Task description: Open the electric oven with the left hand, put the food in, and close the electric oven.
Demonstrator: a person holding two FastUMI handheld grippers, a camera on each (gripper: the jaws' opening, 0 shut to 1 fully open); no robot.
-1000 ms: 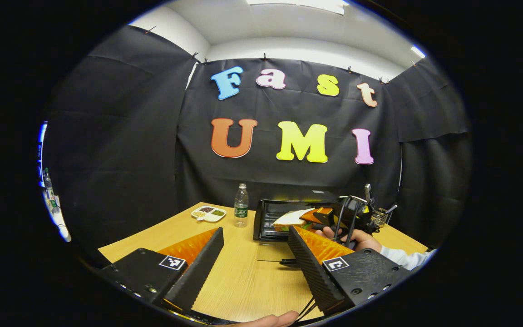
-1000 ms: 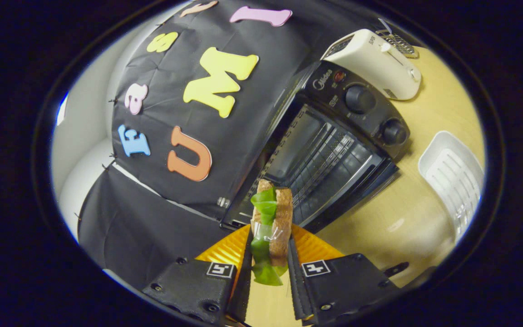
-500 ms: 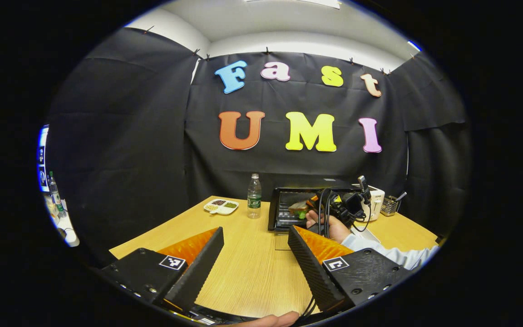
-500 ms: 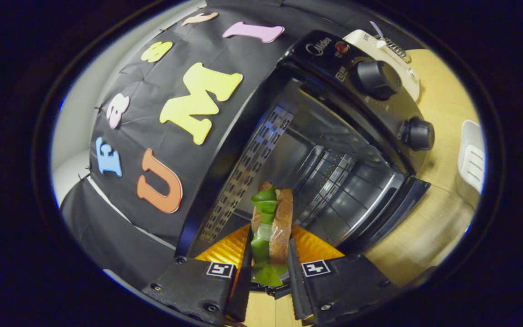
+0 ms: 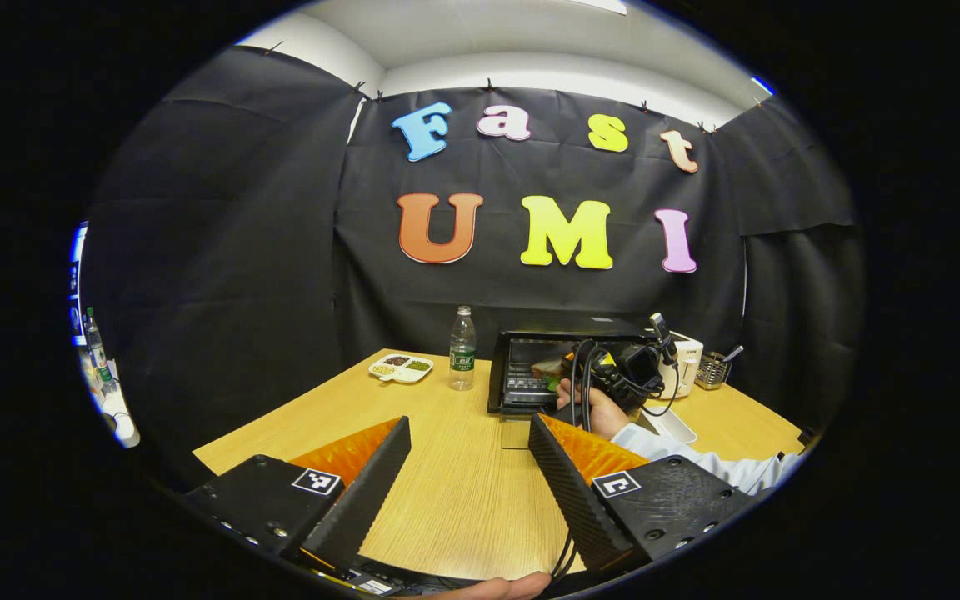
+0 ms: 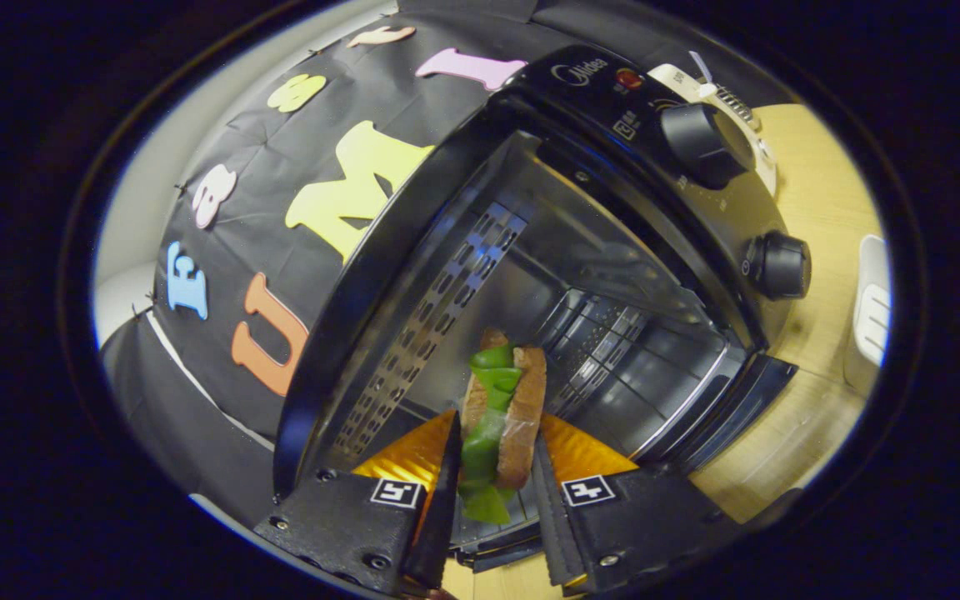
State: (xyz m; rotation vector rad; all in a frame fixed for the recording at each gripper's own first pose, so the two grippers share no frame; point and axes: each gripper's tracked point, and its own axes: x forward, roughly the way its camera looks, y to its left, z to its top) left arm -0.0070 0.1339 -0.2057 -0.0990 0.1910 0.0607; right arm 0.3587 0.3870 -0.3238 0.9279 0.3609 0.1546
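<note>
Behind the pale wooden table [image 5: 447, 492] the black electric oven [image 6: 613, 275] gapes just ahead of the right gripper [image 6: 492, 492], which pinches a lettuce-filled brown-bread sandwich [image 6: 501, 417] for release on the rack, while the left gripper [image 5: 467, 475] idles with jaws apart.

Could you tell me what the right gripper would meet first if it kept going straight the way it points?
Probably the metal wire rack inside the open black electric oven, or the cavity's back wall; depth is unclear. The right gripper holds the brown-bread lettuce sandwich.
</note>
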